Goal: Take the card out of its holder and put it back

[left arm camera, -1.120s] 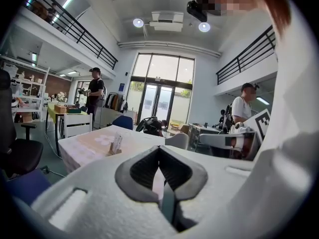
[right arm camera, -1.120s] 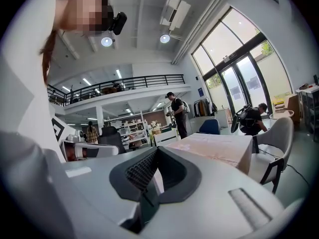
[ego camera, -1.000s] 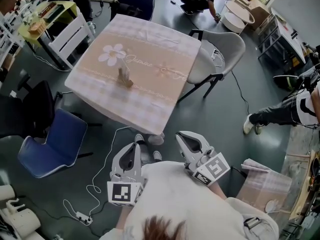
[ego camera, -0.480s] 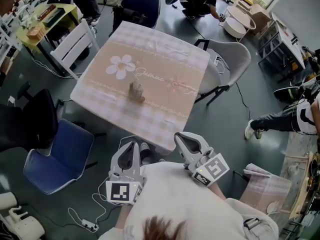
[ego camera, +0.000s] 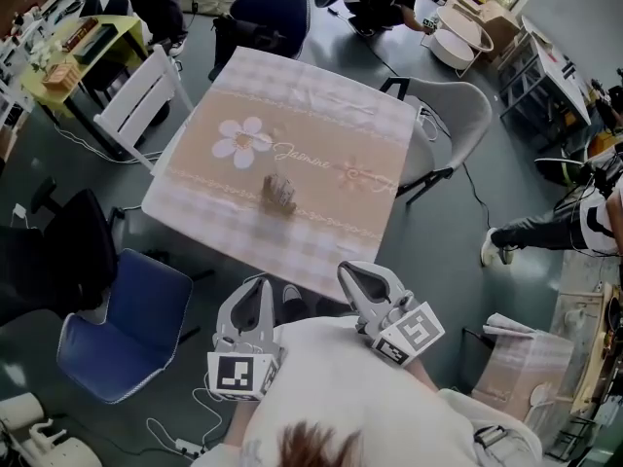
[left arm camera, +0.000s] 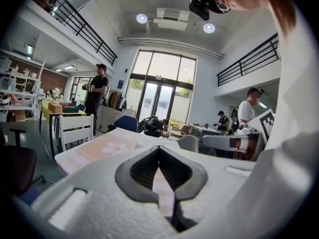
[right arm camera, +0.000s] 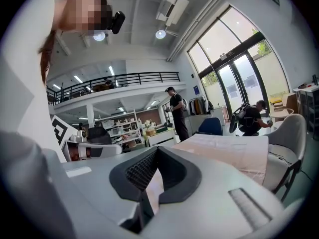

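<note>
Brownish card holder (ego camera: 279, 196) stands mid tabletop (ego camera: 321, 125), on pink checked cloth, just right of and nearer than flower print (ego camera: 241, 141). Too blurry to tell card from holder. Left gripper (ego camera: 264, 284) and right gripper (ego camera: 352, 272) near side, off tabletop, well apart from holder. Both jaws together, nothing between. Blue chair (ego camera: 117, 334) near left.

The person wore a white top (ego camera: 341, 397) and had reddish-brown hair (ego camera: 310, 446). The left gripper (ego camera: 259, 285) and right gripper (ego camera: 354, 272) were pale grey shells with dark ribbed fingers (left arm camera: 139, 168), each carrying a cube (ego camera: 243, 376) of black-and-white square markers.
</note>
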A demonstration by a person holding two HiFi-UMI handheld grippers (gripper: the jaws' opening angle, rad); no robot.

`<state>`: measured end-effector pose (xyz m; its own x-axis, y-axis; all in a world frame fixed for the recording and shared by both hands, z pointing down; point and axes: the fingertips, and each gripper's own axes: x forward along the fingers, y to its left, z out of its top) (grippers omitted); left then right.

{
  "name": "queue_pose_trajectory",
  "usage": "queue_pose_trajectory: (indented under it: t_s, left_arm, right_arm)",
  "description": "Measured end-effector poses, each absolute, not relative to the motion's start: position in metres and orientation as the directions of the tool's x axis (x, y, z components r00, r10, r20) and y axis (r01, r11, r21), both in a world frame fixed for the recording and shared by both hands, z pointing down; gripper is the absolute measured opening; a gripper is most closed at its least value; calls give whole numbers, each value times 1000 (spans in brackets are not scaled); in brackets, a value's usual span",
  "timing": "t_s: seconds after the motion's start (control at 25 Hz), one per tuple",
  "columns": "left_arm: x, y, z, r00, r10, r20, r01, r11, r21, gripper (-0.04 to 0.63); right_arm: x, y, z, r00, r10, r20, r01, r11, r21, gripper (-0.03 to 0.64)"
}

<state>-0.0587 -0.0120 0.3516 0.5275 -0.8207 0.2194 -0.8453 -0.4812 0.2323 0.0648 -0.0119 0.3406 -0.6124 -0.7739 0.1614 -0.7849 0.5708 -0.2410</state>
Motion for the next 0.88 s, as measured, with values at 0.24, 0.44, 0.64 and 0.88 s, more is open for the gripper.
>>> queue_pose_trajectory:
  t_s: [0.24, 0.44, 0.64, 0.88]
  left_arm:
    - [-67, -17, 356, 528, -818, 228, -842, -469, 265, 0]
    - [-71, -17, 358, 519, -822, 235, -848, -460, 264, 0]
    - [-75, -20, 357, 488, -841, 233, -866, -433, 249, 0]
    - [-72, -25, 357, 457, -854, 249, -884, -404, 236, 0]
  right_arm:
    - [56, -17, 346, -616, -765, 189, -785, 574, -233, -2]
    - [51, -20, 347, -633, -751, 189, -771, 588, -243, -2]
    - [47, -27, 346, -662, -727, 180, -746, 619, -246, -2]
    - [50, -37, 345, -687, -705, 176, -724, 643, -250, -2]
